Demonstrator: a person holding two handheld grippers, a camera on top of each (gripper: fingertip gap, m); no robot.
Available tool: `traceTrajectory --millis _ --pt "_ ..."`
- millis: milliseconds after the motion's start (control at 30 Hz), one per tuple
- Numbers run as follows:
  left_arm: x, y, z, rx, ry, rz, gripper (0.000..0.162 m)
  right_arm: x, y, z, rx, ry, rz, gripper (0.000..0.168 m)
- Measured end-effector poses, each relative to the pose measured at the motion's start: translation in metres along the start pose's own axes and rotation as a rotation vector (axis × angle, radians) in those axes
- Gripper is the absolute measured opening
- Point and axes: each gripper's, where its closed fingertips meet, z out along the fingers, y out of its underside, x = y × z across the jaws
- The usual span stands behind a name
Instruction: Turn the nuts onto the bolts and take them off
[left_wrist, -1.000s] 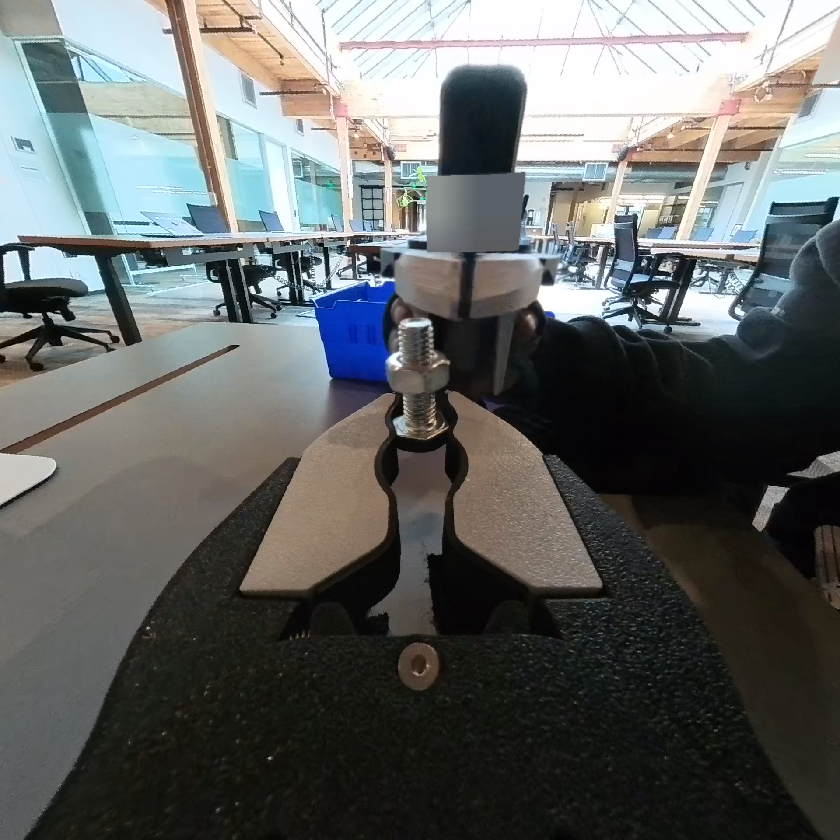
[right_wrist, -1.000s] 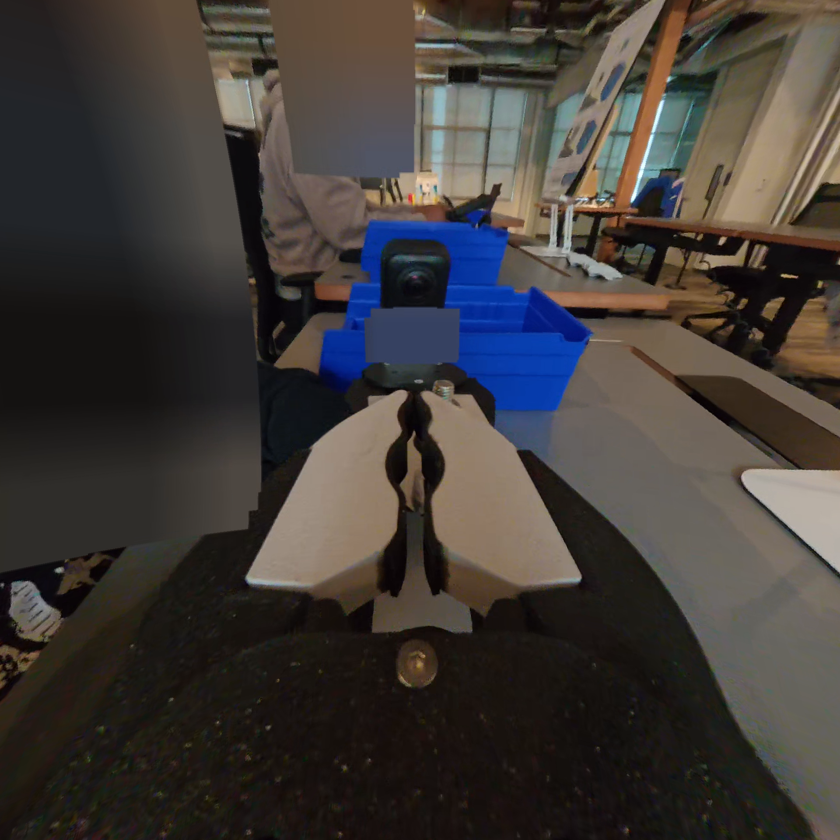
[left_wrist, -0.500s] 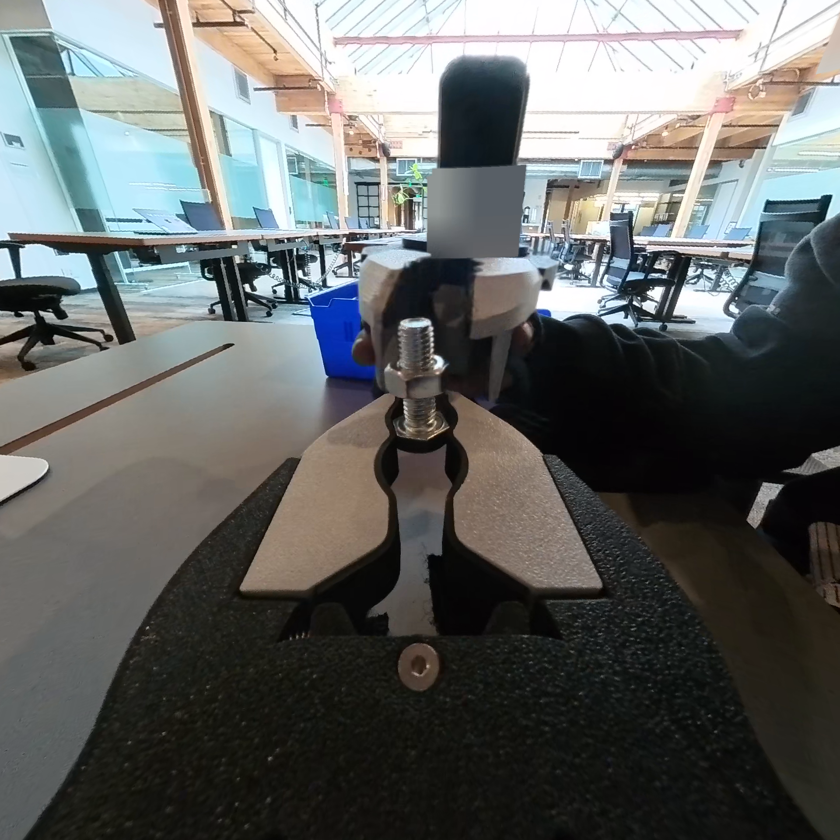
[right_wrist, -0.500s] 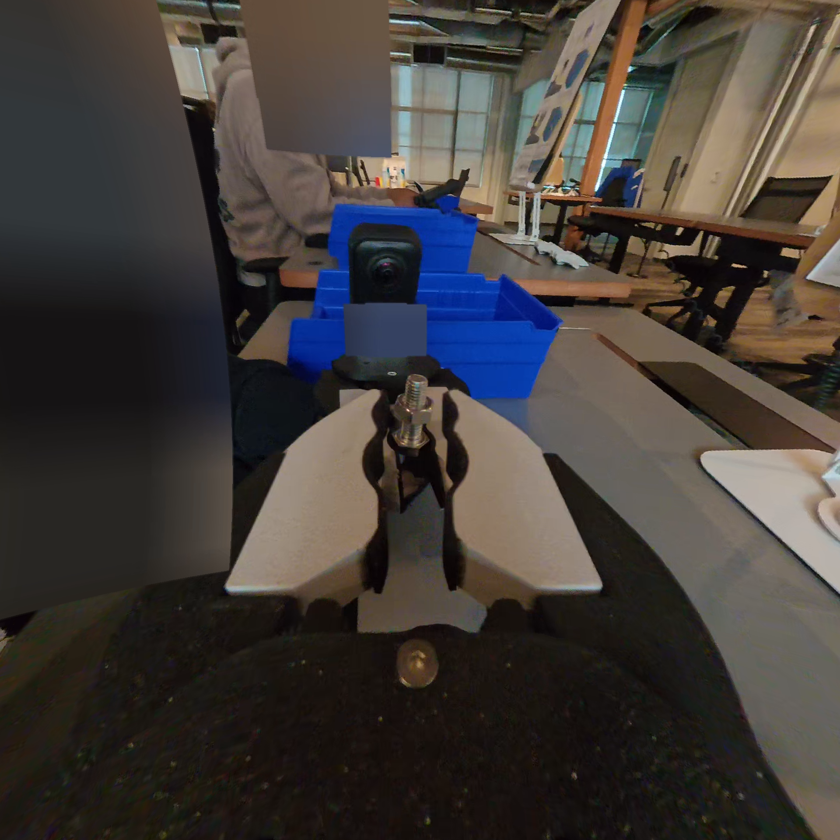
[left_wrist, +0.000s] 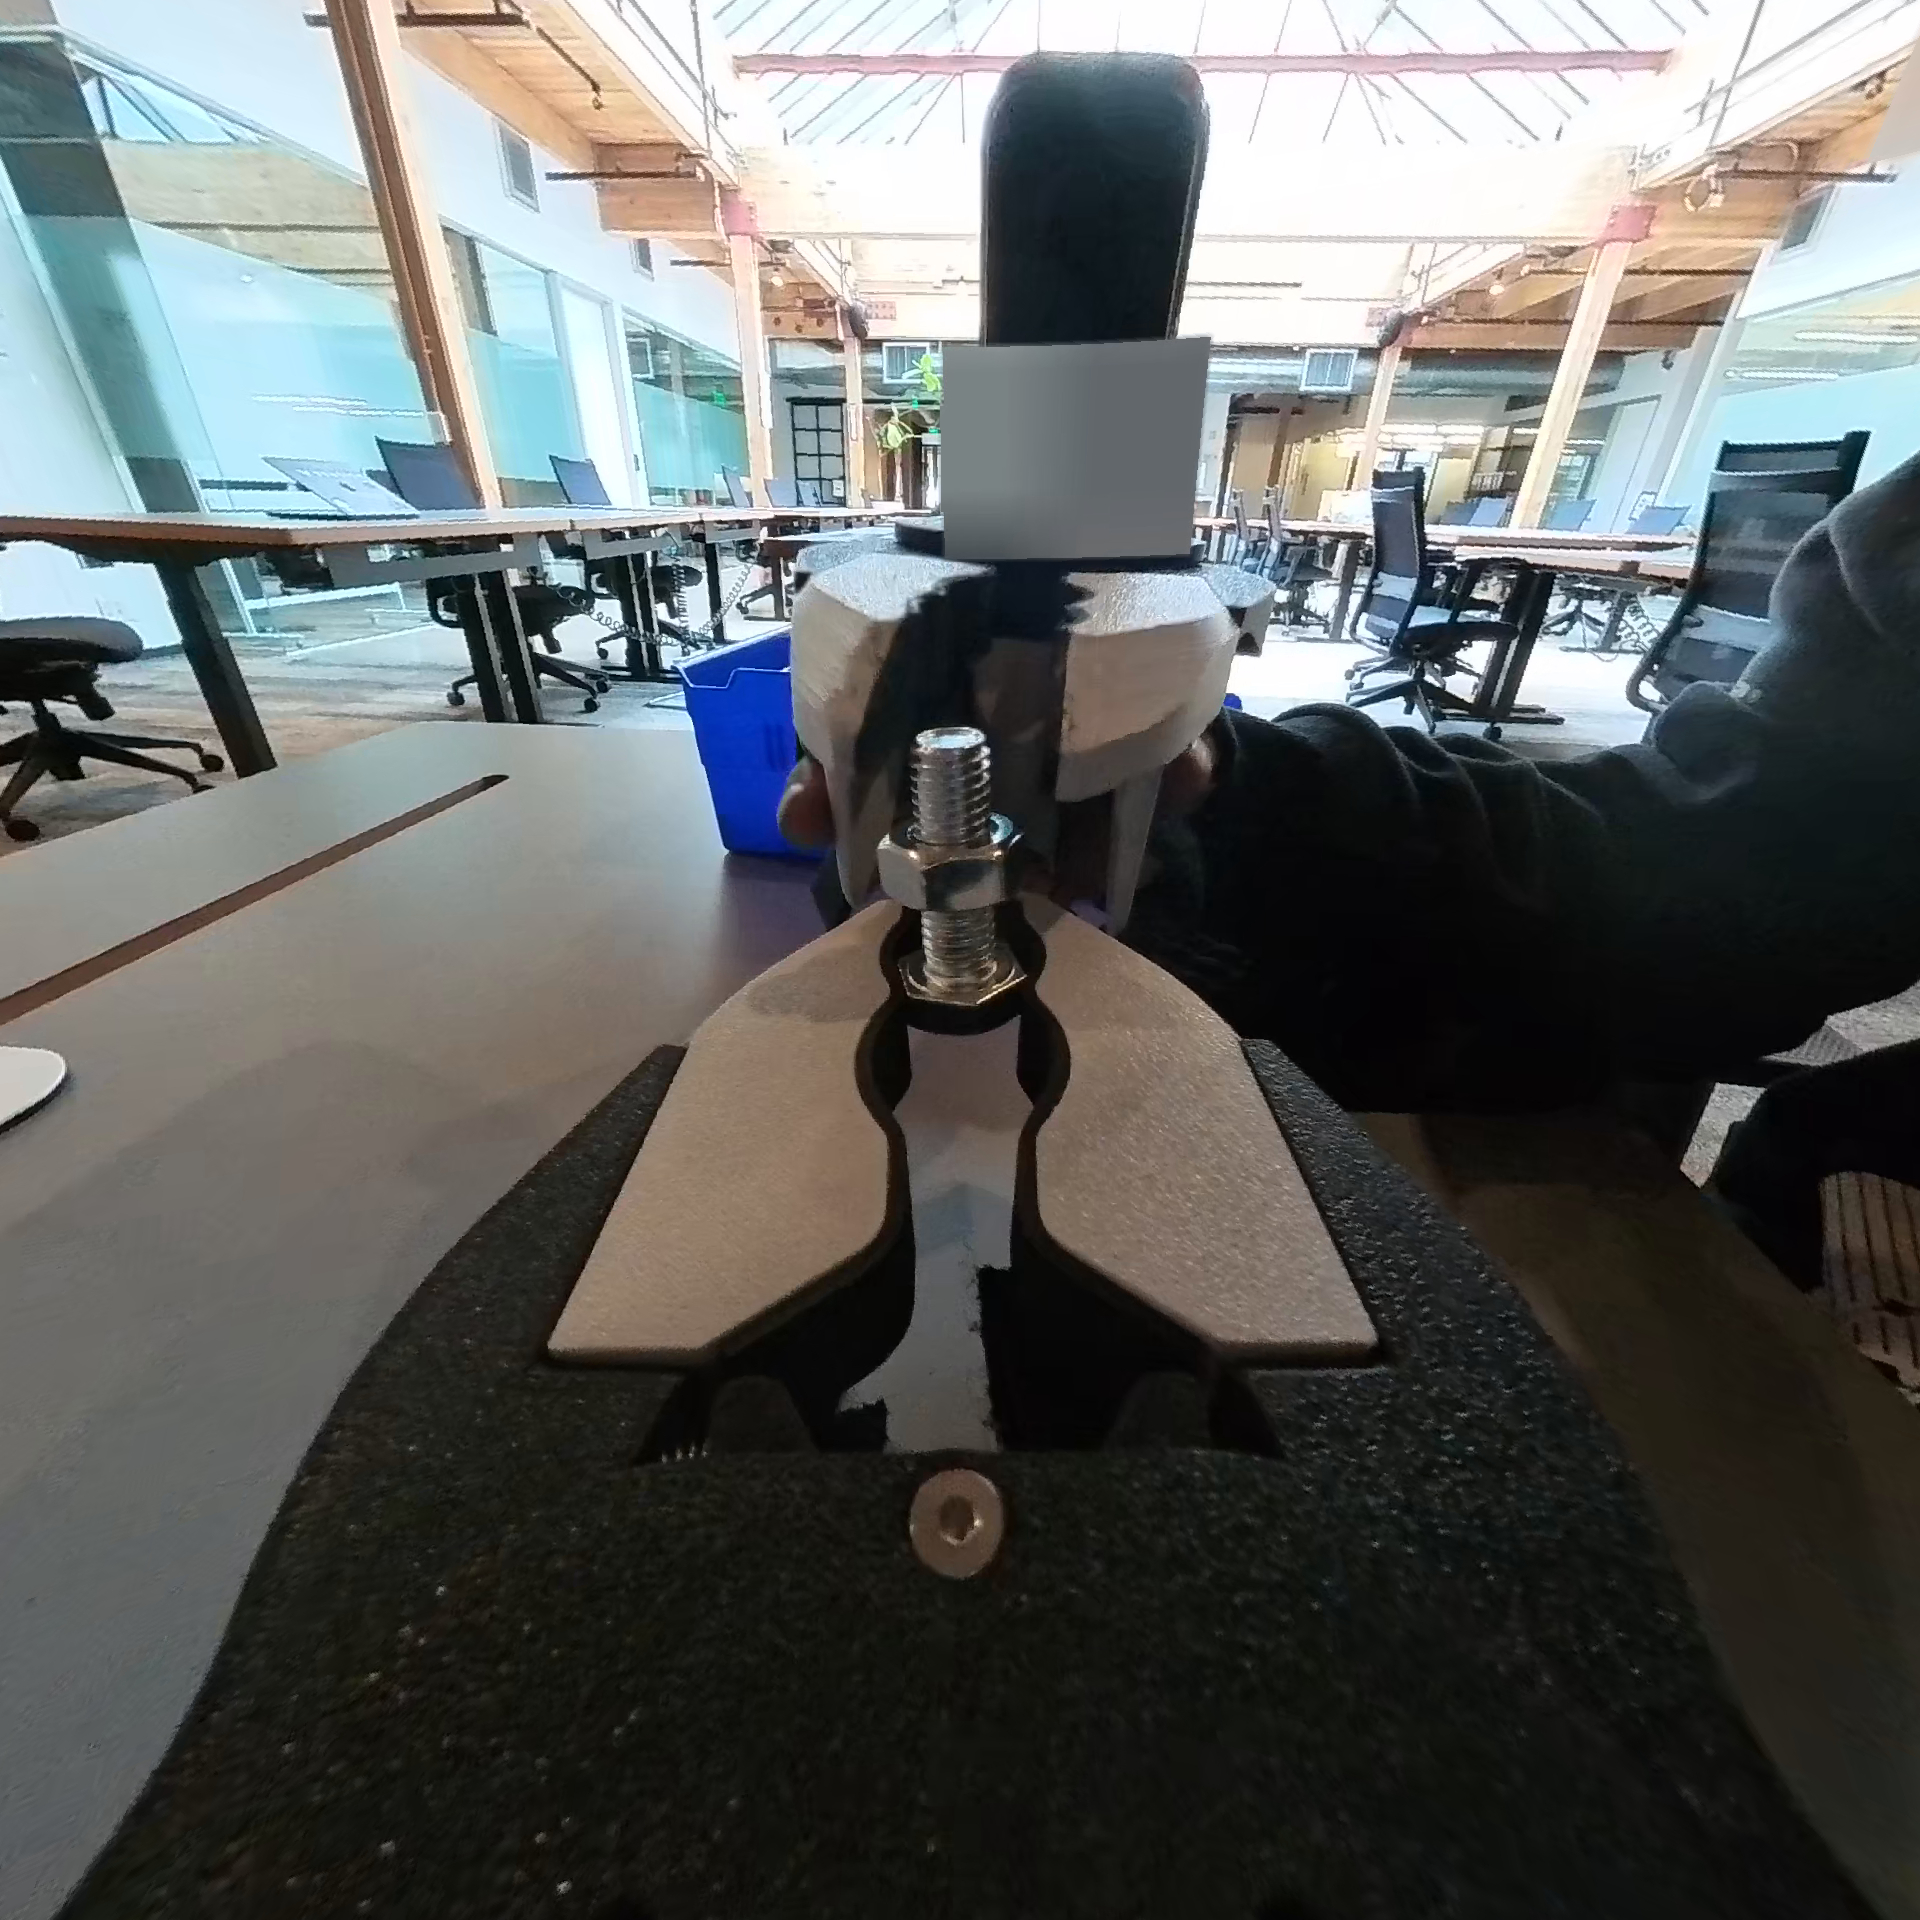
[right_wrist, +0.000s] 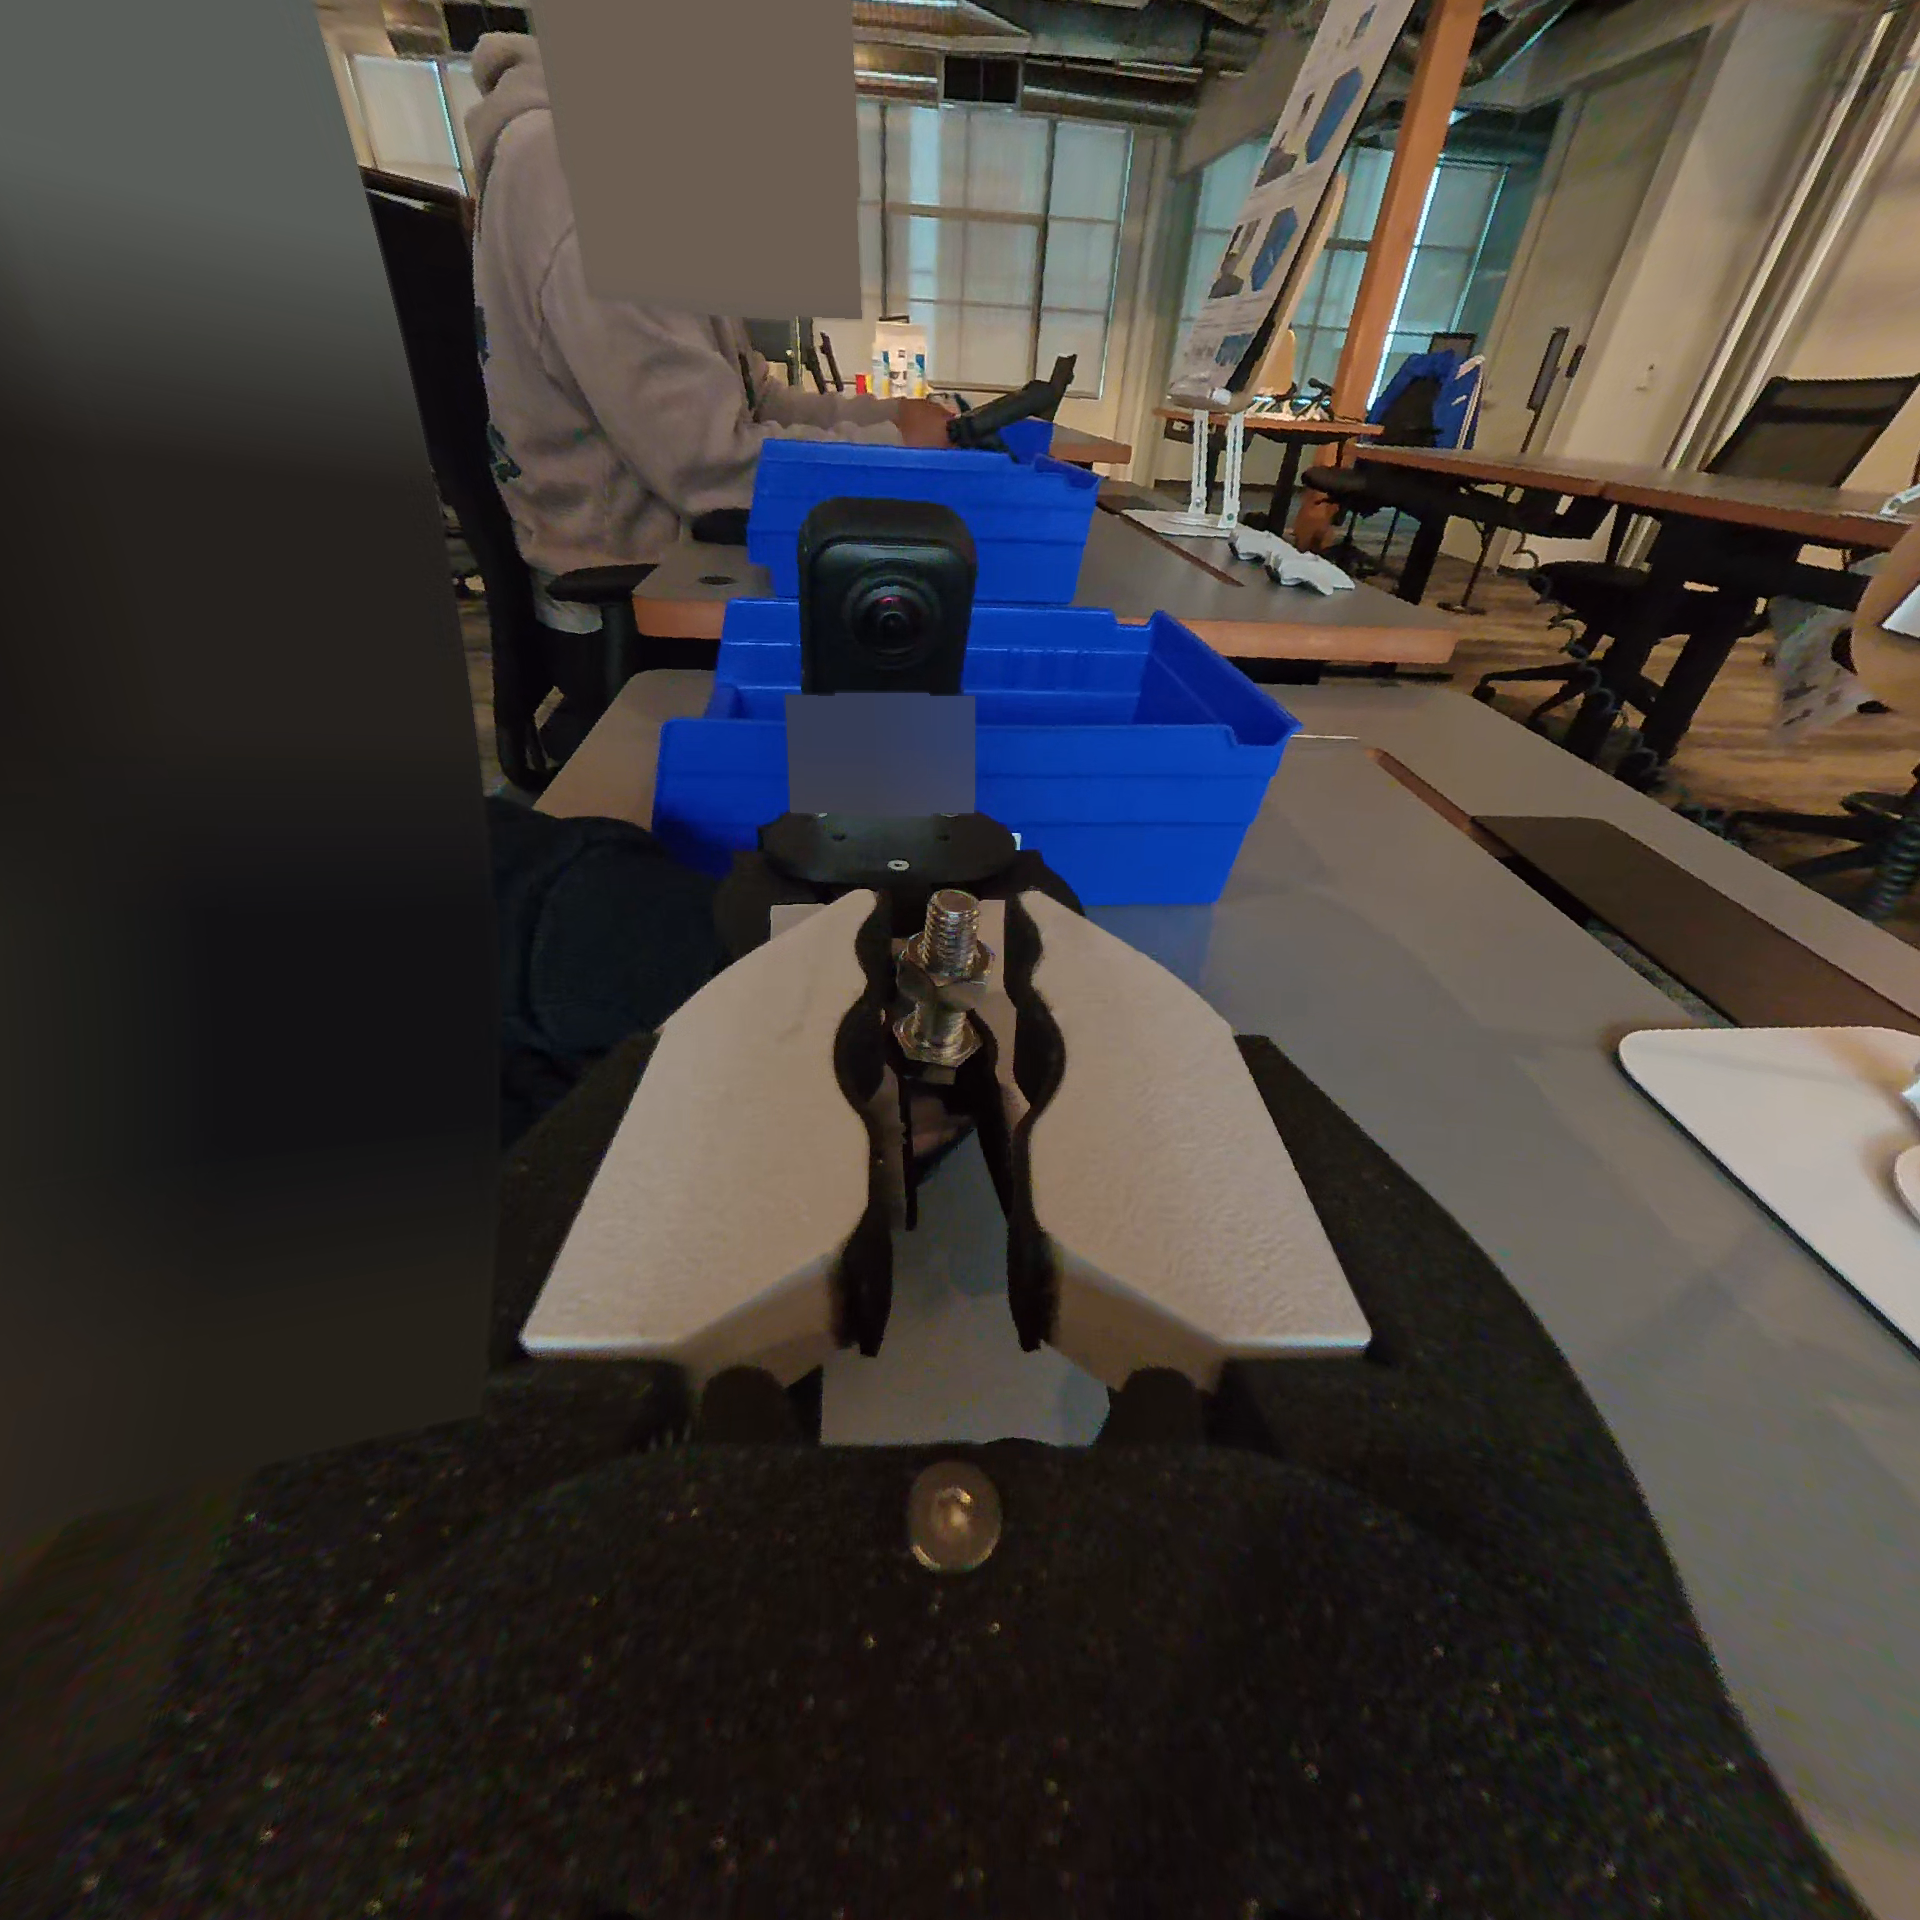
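Note:
A steel bolt (left_wrist: 948, 790) stands upright with its head clamped in my left gripper (left_wrist: 961, 925), which is shut on it. A hex nut (left_wrist: 948, 881) sits about halfway down the thread. My right gripper (right_wrist: 945, 914) faces the left one and is open. Its fingers (right_wrist: 769, 1091) flank the nut (right_wrist: 943, 968) and bolt (right_wrist: 943, 925) with small gaps on both sides. In the left wrist view the right gripper (left_wrist: 997, 821) shows just behind the bolt, jaws apart. The left gripper's camera (right_wrist: 886, 613) shows beyond the bolt.
Blue plastic bins (right_wrist: 1091, 800) stand on the grey table (right_wrist: 1403, 987) behind the left gripper; one also shows in the left wrist view (left_wrist: 740, 758). A white pad (right_wrist: 1766, 1122) lies at the right. A dark sleeve (left_wrist: 1507, 883) reaches in. A person in a grey hoodie (right_wrist: 623, 395) sits at the far desk. My right fingertips sit around 5 cm from my left ones.
My right gripper has gone from shut to open and now has the nut between its fingers. The nut looks slightly lower on the thread. The left gripper keeps its hold on the bolt.

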Motion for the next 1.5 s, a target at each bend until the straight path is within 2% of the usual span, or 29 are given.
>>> traceTrajectory --millis 200,400,567,633,733,1000,1233,1367,1500 --pt "0.002 0.001 0.001 -0.006 0.009 0.004 0.017 -0.001 0.003 0.001 -0.015 -0.006 -0.007 0.009" --pt "0.005 0.005 0.004 -0.028 0.032 -0.009 0.017 -0.002 0.006 -0.001 -0.037 -0.021 -0.012 0.009" --pt "-0.005 0.006 0.005 -0.042 -0.028 -0.029 0.051 -0.001 0.001 -0.004 -0.017 -0.013 -0.011 0.008" --pt "-0.005 0.007 0.006 -0.045 -0.035 -0.035 0.077 0.005 -0.002 -0.007 -0.006 0.018 -0.017 0.008" --pt "-0.006 0.016 0.01 -0.105 -0.055 0.0 0.089 0.007 -0.002 -0.01 -0.004 0.025 -0.01 0.008" --pt "-0.013 0.007 0.005 -0.049 -0.103 0.017 0.078 0.023 -0.024 -0.027 0.038 0.131 -0.018 0.008" --pt "-0.015 0.008 0.004 -0.054 -0.128 0.038 0.069 0.051 -0.066 -0.086 0.015 0.393 -0.068 0.008" --pt "-0.015 0.006 0.003 -0.045 -0.134 0.047 0.065 0.074 -0.085 -0.151 -0.037 0.606 -0.062 0.008" --pt "-0.014 0.006 0.003 -0.044 -0.127 0.049 0.064 0.09 -0.088 -0.222 -0.048 0.763 -0.015 0.008"
